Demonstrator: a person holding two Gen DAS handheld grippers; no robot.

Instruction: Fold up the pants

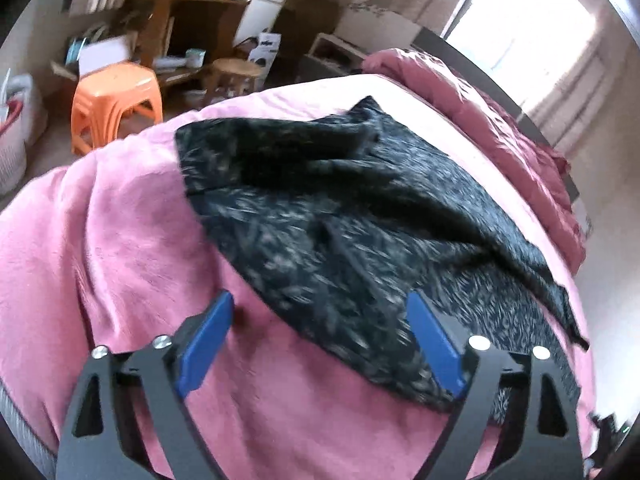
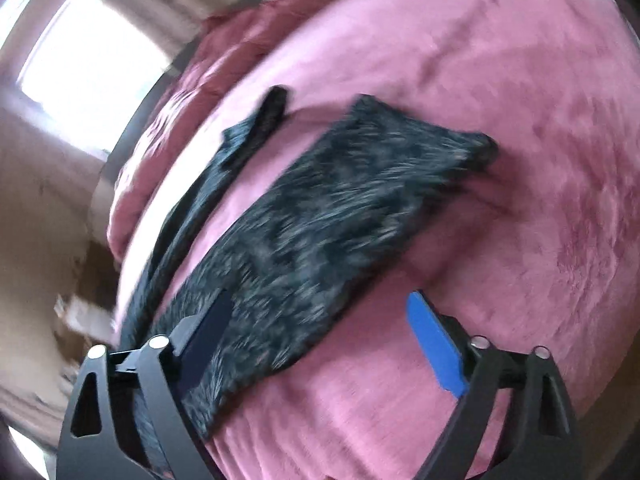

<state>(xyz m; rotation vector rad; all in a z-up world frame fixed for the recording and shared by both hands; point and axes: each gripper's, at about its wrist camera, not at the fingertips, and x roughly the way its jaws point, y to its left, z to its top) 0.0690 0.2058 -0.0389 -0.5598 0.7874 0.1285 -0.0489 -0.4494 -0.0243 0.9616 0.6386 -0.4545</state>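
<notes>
In the left wrist view, the left gripper [image 1: 320, 340] is seen at 6 o'clock with its blue pads [image 1: 206, 344] spread wide and nothing pinched between them. Just beyond, dark patterned pants [image 1: 320, 216] are spread over a pink blanket [image 1: 120, 248], rumpled, running from 10 o'clock down toward 4 o'clock. One edge of the cloth lies in the gap between the pads without being touched. Farther off, at 10 o'clock, an orange stool [image 1: 116, 100] is seen on the floor. A bright window [image 1: 532, 28] is seen at 1 o'clock.

In the right wrist view, blurred, the right gripper [image 2: 320, 340] is held at 6 o'clock, also spread and empty. The pants [image 2: 320, 220] lie on the blanket [image 2: 520, 160], stretching from 7 o'clock toward the centre. Their near end passes under the left-side pad. A window [image 2: 92, 64] glows at 10 o'clock.
</notes>
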